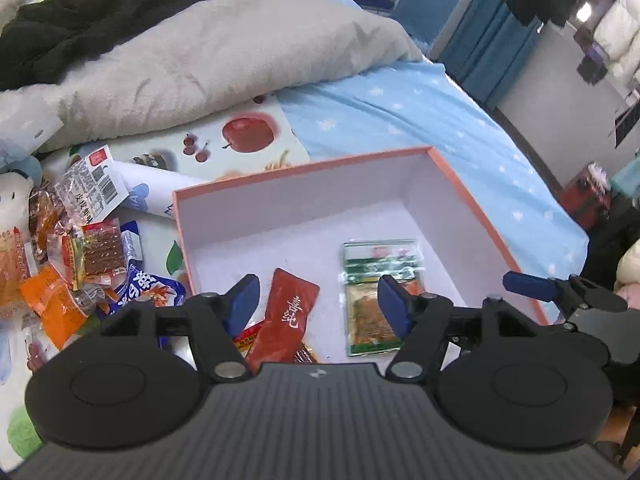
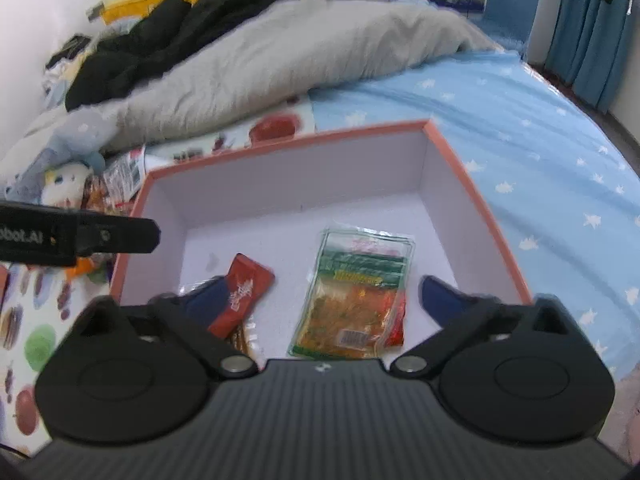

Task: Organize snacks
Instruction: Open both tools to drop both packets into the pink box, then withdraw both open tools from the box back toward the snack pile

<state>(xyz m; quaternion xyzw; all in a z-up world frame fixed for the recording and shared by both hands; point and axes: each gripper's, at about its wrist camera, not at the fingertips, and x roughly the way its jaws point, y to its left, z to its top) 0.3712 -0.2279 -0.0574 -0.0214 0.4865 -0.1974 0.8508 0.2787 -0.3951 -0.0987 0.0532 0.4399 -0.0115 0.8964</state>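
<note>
Already inside the pink-rimmed box [image 1: 486, 232], on its pale floor, two snacks are laid flat side by side: a red sachet [image 1: 286, 320] with pale script that cannot be made out, and a green-edged clear packet [image 2: 356, 300] through which orange shreds and a barcode label are seen. Both are judged to have been set down here so that the box gathers the loose items. Above the sachet the left gripper [image 1: 320, 304] is held with its fingers spread and nothing between them; over the packet the right gripper [image 2: 328, 300] is likewise spread wide and empty. Beside the box, on the bed, a heap of unsorted snacks [image 1: 76, 264] is left, one wrapper showing a barcode. Part of "bot.AI" is read on the left gripper's side.
</note>
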